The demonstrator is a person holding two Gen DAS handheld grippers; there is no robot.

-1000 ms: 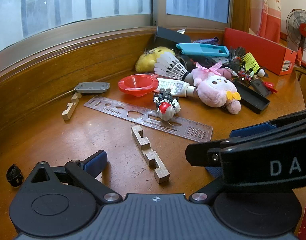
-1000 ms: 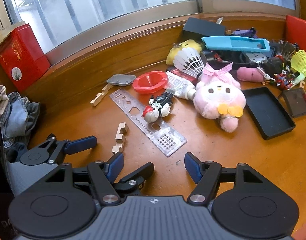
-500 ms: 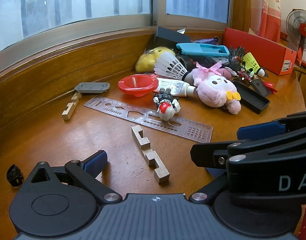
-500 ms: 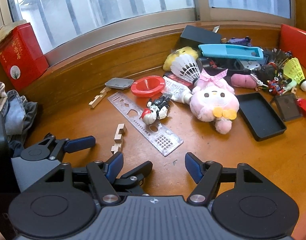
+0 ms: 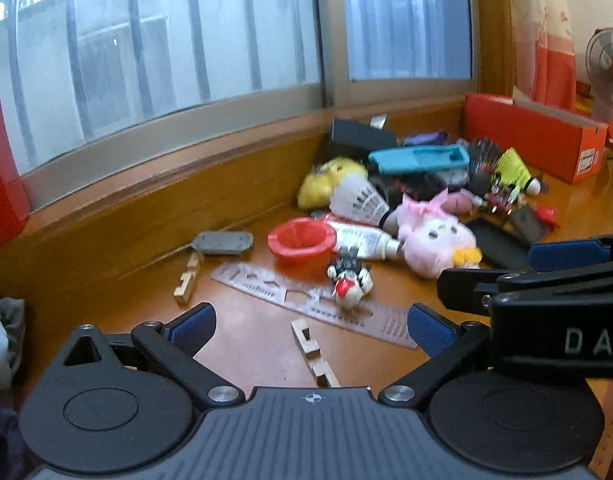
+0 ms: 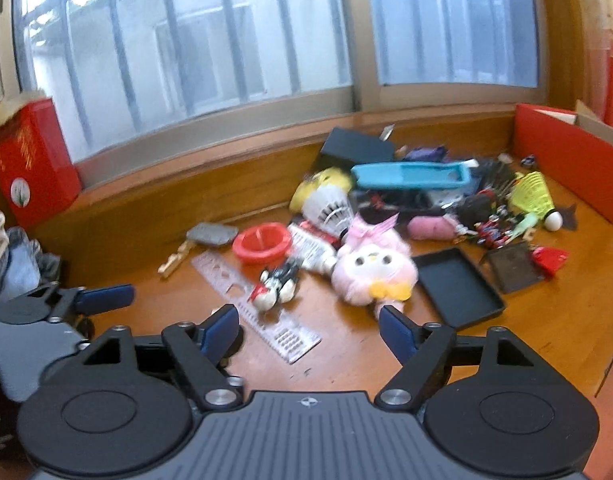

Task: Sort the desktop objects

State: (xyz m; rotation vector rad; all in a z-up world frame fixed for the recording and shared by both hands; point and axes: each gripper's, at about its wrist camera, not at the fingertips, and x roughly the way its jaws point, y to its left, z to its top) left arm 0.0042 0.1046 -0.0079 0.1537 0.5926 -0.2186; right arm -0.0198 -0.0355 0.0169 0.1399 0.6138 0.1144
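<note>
I read this as the very start of the sorting: nothing is picked yet, and I have both claws up over the near edge of the table (image 6: 546,320), looking across at the heap. My right claw (image 6: 310,330) has just been spreading its jaws and stands wide with nothing between them; my left claw (image 5: 312,330) is likewise parted and empty, above the ruler (image 5: 306,304) and a notched wood block (image 5: 312,354). Next I judge I must choose one piece and a bin for it; the loose things nearest me look easiest, since the heap by the window is tangled and a grab there could drag neighbours along. Containers, biggest first: the red box (image 6: 566,156) at the far right stands open, but I cannot see inside it. The teal tray (image 6: 410,176) lies on top of the heap, and whether it holds anything I cannot tell. The black tray (image 6: 458,288) lies flat just beside the pink plush (image 6: 372,270) and looks empty. A smaller dark tray (image 6: 512,268) lies to its right, also bare as far as I can see. The red bowl (image 6: 260,242) sits near the ruler with nothing clear in it. The toy figure (image 6: 276,286) lies on the ruler, the white shuttlecock (image 6: 328,206) and tube (image 6: 310,246) behind it.
</note>
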